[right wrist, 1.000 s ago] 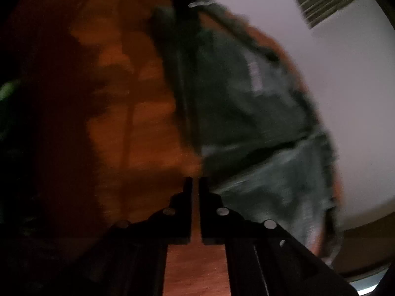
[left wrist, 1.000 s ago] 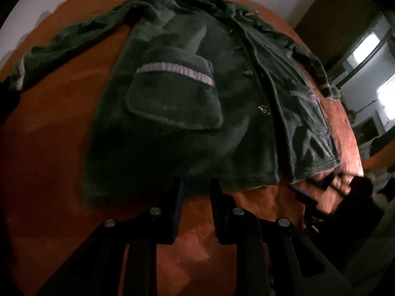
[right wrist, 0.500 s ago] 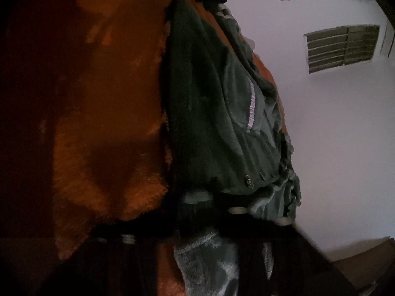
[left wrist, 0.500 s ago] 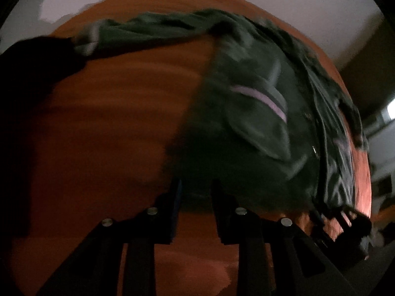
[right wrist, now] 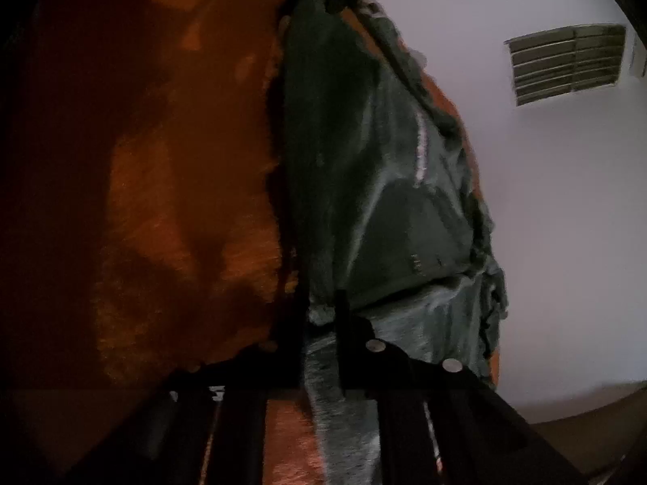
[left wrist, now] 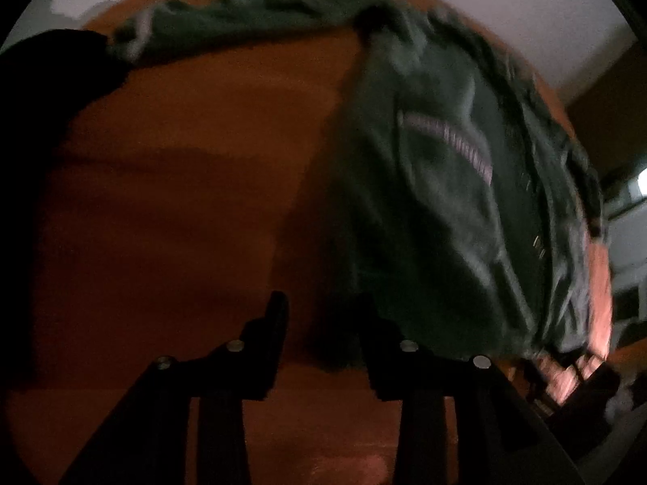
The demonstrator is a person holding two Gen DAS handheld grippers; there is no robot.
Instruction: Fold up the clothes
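Garment: we saw a dark green fleece jacket (left wrist: 445, 186) lying on the orange surface (left wrist: 182, 202), bunched toward the right of the left wrist view, with one sleeve (left wrist: 250, 20) stretched out to the left along the far edge.
Pocket trim: we made out a pale ribbed band (left wrist: 457, 141) across the jacket front; the buttons beside it were smeared by blur.
Left tool: our left tool (left wrist: 323, 311) stood over the surface with its fingers spread apart and nothing between them; the jacket's hem lay just beyond and against its right finger (left wrist: 376, 323).
Right tool: our right tool (right wrist: 319, 323) was clamped on a fold of the jacket (right wrist: 364, 186), fabric passing between the fingers and hanging down toward the camera.
Right tool, left side: we could barely see its left finger, lost in shadow.
Hard to read: both views were dim; the jacket's far end in the right wrist view ran under a dark shape at the top we could not identify.
Background: we saw a pale wall (right wrist: 566, 202) with a louvred vent (right wrist: 566, 64).
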